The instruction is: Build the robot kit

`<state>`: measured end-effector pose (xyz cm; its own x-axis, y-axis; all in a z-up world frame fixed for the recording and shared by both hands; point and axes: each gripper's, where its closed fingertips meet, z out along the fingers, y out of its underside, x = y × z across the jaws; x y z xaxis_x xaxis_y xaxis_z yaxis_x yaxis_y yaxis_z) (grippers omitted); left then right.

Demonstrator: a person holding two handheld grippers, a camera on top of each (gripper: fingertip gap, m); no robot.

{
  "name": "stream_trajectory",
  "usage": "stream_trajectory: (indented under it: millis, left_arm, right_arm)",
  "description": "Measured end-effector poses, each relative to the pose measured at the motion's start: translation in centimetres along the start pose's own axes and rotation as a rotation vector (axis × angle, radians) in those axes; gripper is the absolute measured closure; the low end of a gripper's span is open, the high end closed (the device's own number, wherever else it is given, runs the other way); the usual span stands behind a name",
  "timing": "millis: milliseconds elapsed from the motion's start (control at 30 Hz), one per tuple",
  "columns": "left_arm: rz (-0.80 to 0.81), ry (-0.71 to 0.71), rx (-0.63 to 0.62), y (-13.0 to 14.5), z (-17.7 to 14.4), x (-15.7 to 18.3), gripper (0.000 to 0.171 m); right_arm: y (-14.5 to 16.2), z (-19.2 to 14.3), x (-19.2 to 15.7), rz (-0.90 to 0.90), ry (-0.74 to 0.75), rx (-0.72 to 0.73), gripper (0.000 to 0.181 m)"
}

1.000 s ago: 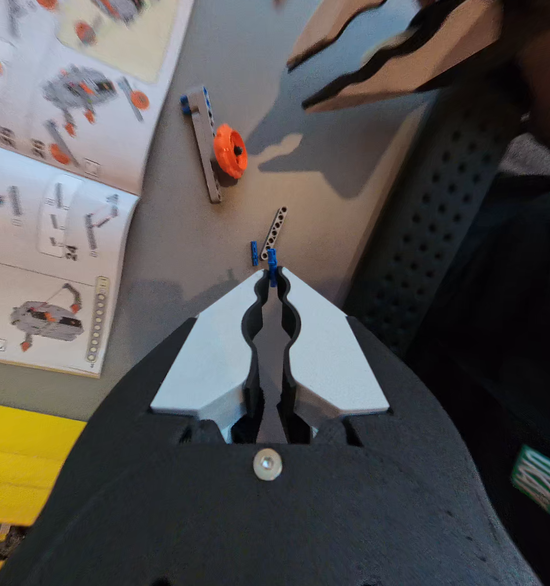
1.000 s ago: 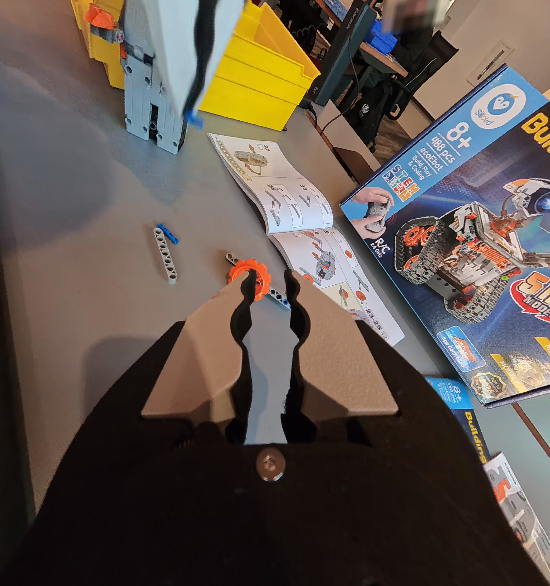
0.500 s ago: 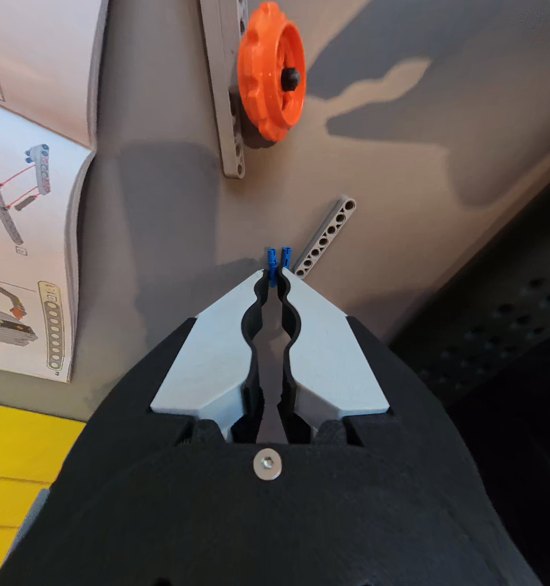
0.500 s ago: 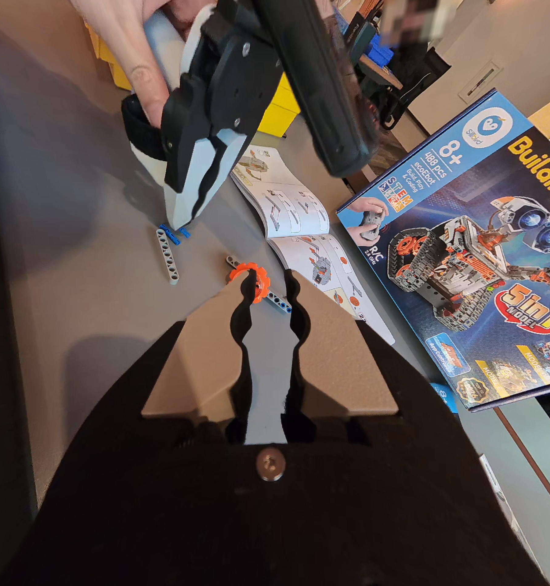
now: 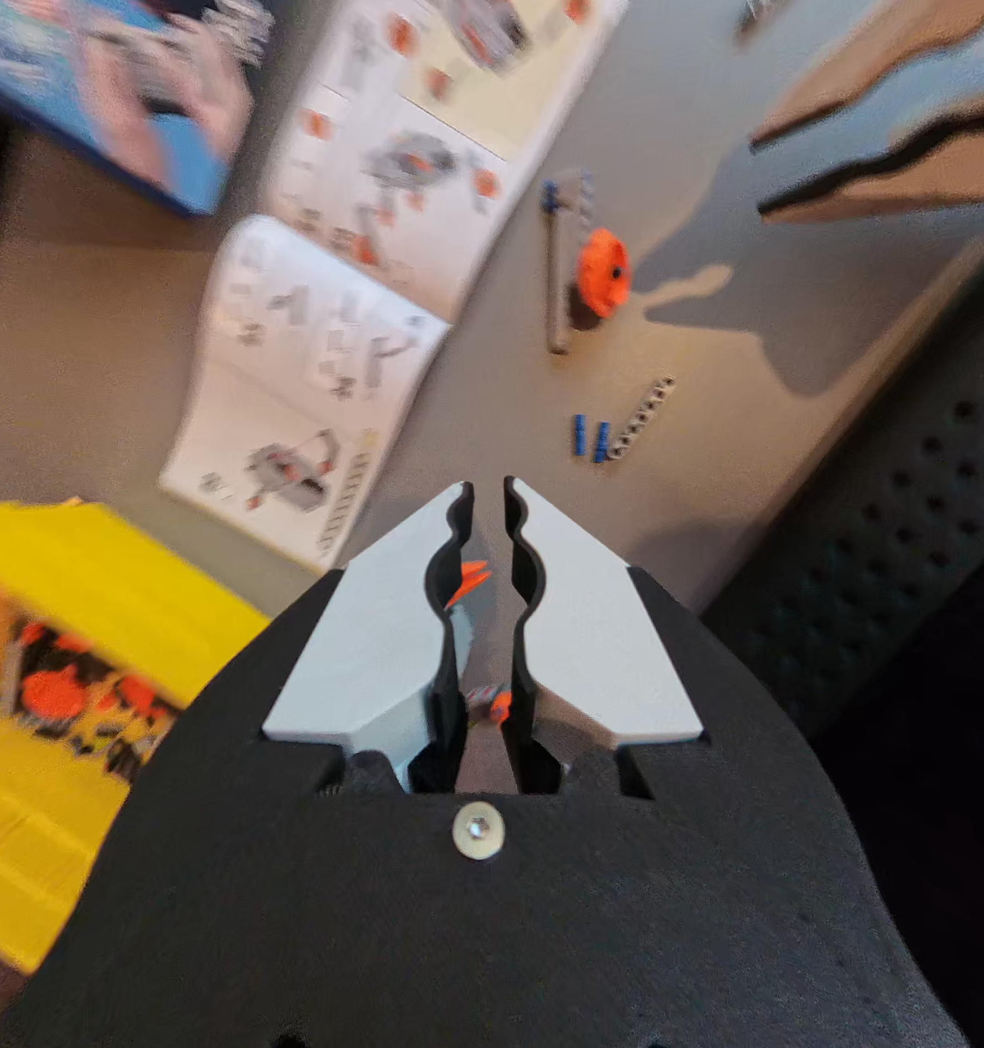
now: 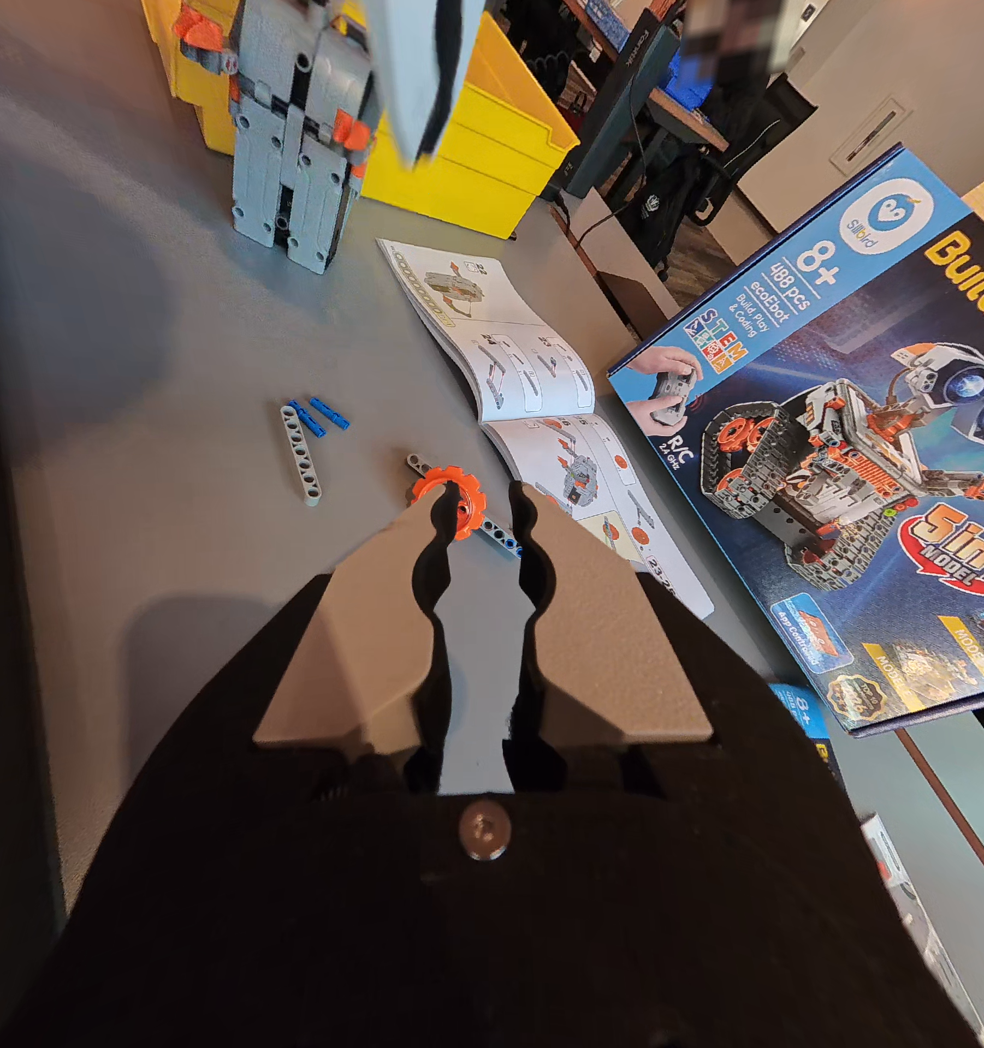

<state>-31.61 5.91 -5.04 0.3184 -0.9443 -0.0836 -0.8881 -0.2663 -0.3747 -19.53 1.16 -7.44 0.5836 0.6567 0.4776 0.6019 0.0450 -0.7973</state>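
My left gripper (image 5: 488,483) is slightly open and empty, lifted off the grey table (image 5: 705,482). Two blue pins (image 5: 579,434) (image 6: 306,418) lie side by side next to a short grey holed beam (image 5: 643,417) (image 6: 301,456). Its pale fingers (image 6: 421,74) show at the top of the right wrist view. My right gripper (image 6: 476,489) is open and empty, hovering just short of an orange gear (image 6: 450,507) (image 5: 603,279) mounted on a long grey beam (image 6: 495,533) (image 5: 552,283). The tan fingers (image 5: 875,142) of my right gripper show in the left wrist view.
An open instruction booklet (image 6: 512,368) (image 5: 336,312) lies right of the parts. A blue toy box (image 6: 847,453) lies beyond it. A grey and orange brick model (image 6: 297,142) stands before yellow bins (image 6: 478,147) (image 5: 81,624). A dark perforated surface (image 5: 904,510) borders the table. About 15 centimeters separates my left fingertips from my right. The orange gear (image 5: 603,279) lies around 7 centimeters away from my right fingertips.
My left gripper has let go of its blue pin beside the other pin, opened a little and pulled up and back. My right gripper has stayed put.
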Motion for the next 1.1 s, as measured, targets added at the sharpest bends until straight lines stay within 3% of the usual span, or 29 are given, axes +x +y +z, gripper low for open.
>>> stream_trajectory:
  millis: [133,300,400,600,733,833,967,1100]
  left_arm:
    - [-0.197,-0.134,0.240,0.9,-7.4,-6.1,0.154]
    - [-0.395,-0.256,0.464,4.1,-14.3,-12.1,0.142]
    - [-0.441,-0.310,0.630,5.3,-18.3,-14.1,0.151]
    - [-0.463,-0.369,0.821,7.4,-22.7,-15.8,0.144]
    - [-0.459,-0.407,0.901,7.7,-24.5,-16.2,0.118]
    - [-0.432,-0.441,0.950,7.6,-25.6,-16.0,0.113]
    - [-0.388,-0.533,1.014,7.6,-27.4,-15.8,0.114]
    - [-0.370,-0.755,1.154,8.4,-30.0,-16.2,0.120]
  right_arm:
    - [0.2,0.1,0.0,-0.001,0.003,-0.009,0.164]
    - [0.2,0.2,0.1,0.001,0.007,-0.009,0.164]
    - [0.3,0.3,0.1,0.007,0.002,-0.011,0.164]
    - [0.6,0.6,0.0,0.013,-0.001,-0.020,0.164]
    - [0.7,0.6,0.1,0.017,0.001,-0.022,0.164]
    - [0.8,0.7,0.1,0.019,0.001,-0.025,0.164]
    - [1.0,0.9,-0.1,0.020,-0.005,-0.037,0.164]
    - [1.0,1.0,-0.2,0.013,-0.008,-0.039,0.165]
